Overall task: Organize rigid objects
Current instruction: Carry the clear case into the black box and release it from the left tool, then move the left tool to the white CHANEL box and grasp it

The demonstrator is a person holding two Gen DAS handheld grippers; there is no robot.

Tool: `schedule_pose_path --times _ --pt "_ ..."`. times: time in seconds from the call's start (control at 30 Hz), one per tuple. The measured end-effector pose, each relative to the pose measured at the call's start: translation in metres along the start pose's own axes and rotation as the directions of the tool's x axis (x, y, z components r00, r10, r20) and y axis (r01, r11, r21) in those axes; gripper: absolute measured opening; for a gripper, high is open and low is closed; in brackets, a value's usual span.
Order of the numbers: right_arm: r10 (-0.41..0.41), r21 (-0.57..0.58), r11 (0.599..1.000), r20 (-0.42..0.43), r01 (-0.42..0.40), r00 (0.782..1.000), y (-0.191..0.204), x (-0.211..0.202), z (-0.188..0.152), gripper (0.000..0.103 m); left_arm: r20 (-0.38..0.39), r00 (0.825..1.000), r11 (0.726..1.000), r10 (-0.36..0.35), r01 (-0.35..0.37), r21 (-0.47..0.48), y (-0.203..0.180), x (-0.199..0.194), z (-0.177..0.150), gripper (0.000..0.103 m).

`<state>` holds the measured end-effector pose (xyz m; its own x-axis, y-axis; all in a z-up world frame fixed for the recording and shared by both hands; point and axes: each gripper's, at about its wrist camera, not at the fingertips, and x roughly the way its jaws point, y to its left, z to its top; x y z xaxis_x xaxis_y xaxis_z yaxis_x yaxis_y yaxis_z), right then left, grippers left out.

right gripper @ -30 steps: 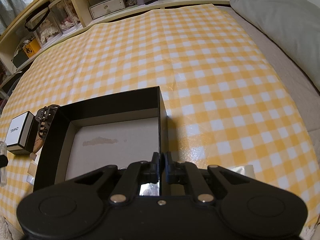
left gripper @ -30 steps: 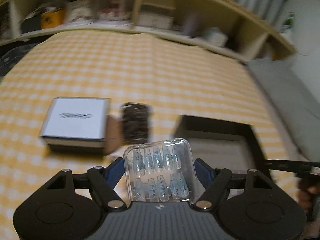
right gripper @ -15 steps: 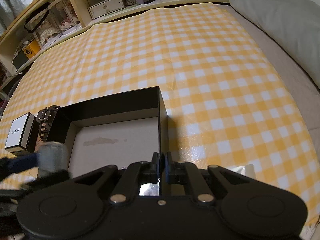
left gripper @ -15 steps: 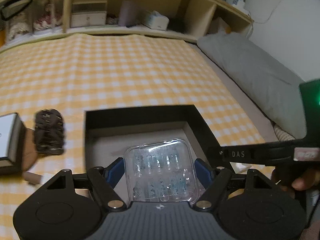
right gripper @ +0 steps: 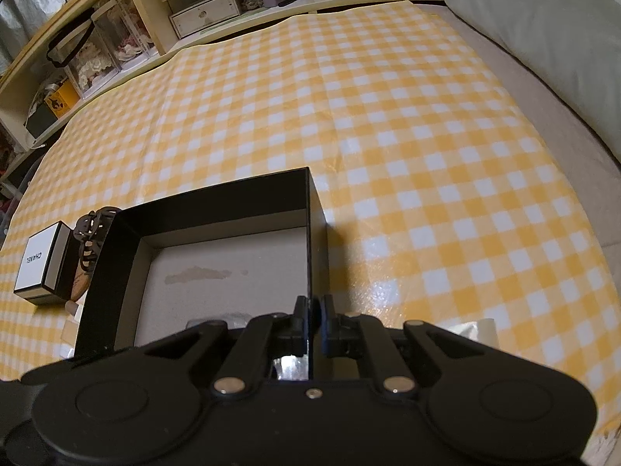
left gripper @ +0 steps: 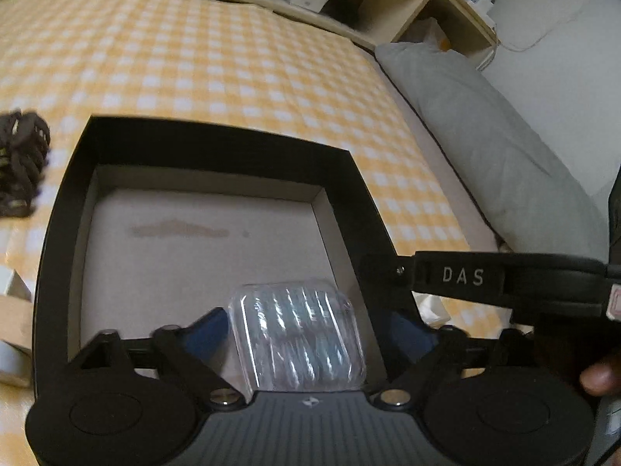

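A black open box (left gripper: 217,143) with a pale floor lies on the yellow checked cloth; it also shows in the right wrist view (right gripper: 217,198). My left gripper (left gripper: 299,330) is over the box's near side. Its blue fingers (left gripper: 205,334) now stand apart from a clear plastic case of press-on nails (left gripper: 297,338), which is low inside the box. My right gripper (right gripper: 312,310) is shut on the box's right wall (right gripper: 317,248) near the front corner. Its arm crosses the left wrist view (left gripper: 485,275).
A dark brown hair claw (right gripper: 91,233) and a white-topped black box (right gripper: 40,264) lie left of the black box, with a brown item beside them. A grey pillow (left gripper: 504,147) lies to the right. Shelves (right gripper: 202,4) with clutter run along the back.
My left gripper carried the clear case from over the cloth to inside the black box, lowered it, and its fingers widened. My right gripper kept its hold on the box wall.
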<state>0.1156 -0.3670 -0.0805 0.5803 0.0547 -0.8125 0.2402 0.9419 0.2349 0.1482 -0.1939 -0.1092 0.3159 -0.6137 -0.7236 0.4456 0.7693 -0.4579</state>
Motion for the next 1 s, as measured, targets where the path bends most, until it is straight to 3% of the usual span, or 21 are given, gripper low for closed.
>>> schedule_pose_path --times 0.07,0.23,0.37,0.47,0.6,0.67,0.83,1.0 --pt "0.001 0.002 1.000 0.000 -0.001 1.000 0.000 -0.001 0.000 0.007 -0.005 1.000 1.000 0.001 -0.001 0.001 0.002 -0.002 0.001 0.084" --pt "-0.001 0.001 1.000 -0.002 0.001 1.000 -0.001 -0.001 0.000 0.007 -0.022 1.000 1.000 0.018 -0.018 0.002 0.006 -0.004 0.003 0.043" --pt "0.000 0.002 1.000 -0.002 0.000 1.000 -0.001 0.000 0.000 0.007 -0.030 0.999 1.000 -0.012 0.013 0.016 0.003 -0.004 0.000 0.039" --pt "-0.002 0.000 1.000 -0.002 0.002 1.000 -0.001 0.000 0.000 0.007 -0.022 1.000 0.997 0.011 -0.010 0.070 -0.004 -0.003 -0.003 0.039" --pt "-0.002 0.001 1.000 -0.002 0.002 1.000 0.000 0.000 0.000 0.007 -0.031 1.000 0.998 0.004 -0.002 0.060 -0.002 -0.005 -0.002 0.039" --pt "-0.002 0.001 1.000 -0.002 0.002 1.000 0.000 0.000 0.000 0.007 -0.031 1.000 0.998 0.003 -0.001 0.065 -0.004 -0.007 -0.001 0.042" --pt "-0.001 0.003 1.000 -0.002 0.001 1.000 0.000 0.000 0.000 0.007 0.043 0.998 0.989 0.041 -0.047 0.142 -0.014 -0.030 0.002 0.077" --pt "0.000 0.004 1.000 -0.001 0.000 1.000 0.000 -0.001 -0.001 0.007 0.124 0.987 0.970 0.103 -0.127 0.209 -0.017 -0.063 0.006 0.095"
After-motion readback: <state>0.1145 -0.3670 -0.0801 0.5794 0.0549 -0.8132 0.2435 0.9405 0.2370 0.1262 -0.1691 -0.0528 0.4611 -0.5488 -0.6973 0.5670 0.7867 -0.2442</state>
